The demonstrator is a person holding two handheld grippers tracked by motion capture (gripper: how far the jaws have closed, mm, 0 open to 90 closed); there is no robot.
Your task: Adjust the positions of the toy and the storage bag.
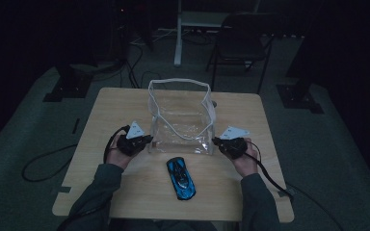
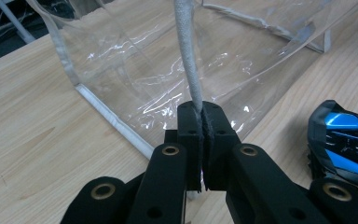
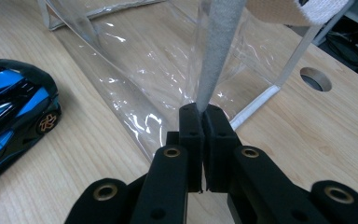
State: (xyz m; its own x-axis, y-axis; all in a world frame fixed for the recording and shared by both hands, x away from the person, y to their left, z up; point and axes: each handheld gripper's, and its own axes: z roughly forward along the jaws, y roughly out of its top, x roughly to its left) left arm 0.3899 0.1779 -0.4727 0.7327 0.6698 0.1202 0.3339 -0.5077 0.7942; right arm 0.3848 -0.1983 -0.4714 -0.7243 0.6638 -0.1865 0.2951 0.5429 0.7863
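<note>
Left hand-held gripper (image 2: pixel 200 140): clamped on the clear plastic bag's (image 1: pixel 180 127) white edge trim.
Right hand-held gripper (image 3: pixel 203 140): clamped likewise.
Blue-and-black toy car (image 1: pixel 181 178): laid on the wooden bench (image 1: pixel 106 110).

The high view looks from above the person's side, forward and down, taking in the whole wooden table (image 1: pixel 125 103), both sleeves at the bottom edge, and the dim floor and a chair (image 1: pixel 241 43) beyond. The left gripper view sits low and very close behind the left gripper (image 2: pixel 200 109), facing across the tabletop toward the clear bag (image 2: pixel 135 60). The right gripper view rides just as close behind the right gripper (image 3: pixel 201 109), facing that bag from the opposite end. All three views share the bag and the blue toy car (image 1: pixel 181 178), which lies at the right edge of the left gripper view and the left edge of the right one.
</note>
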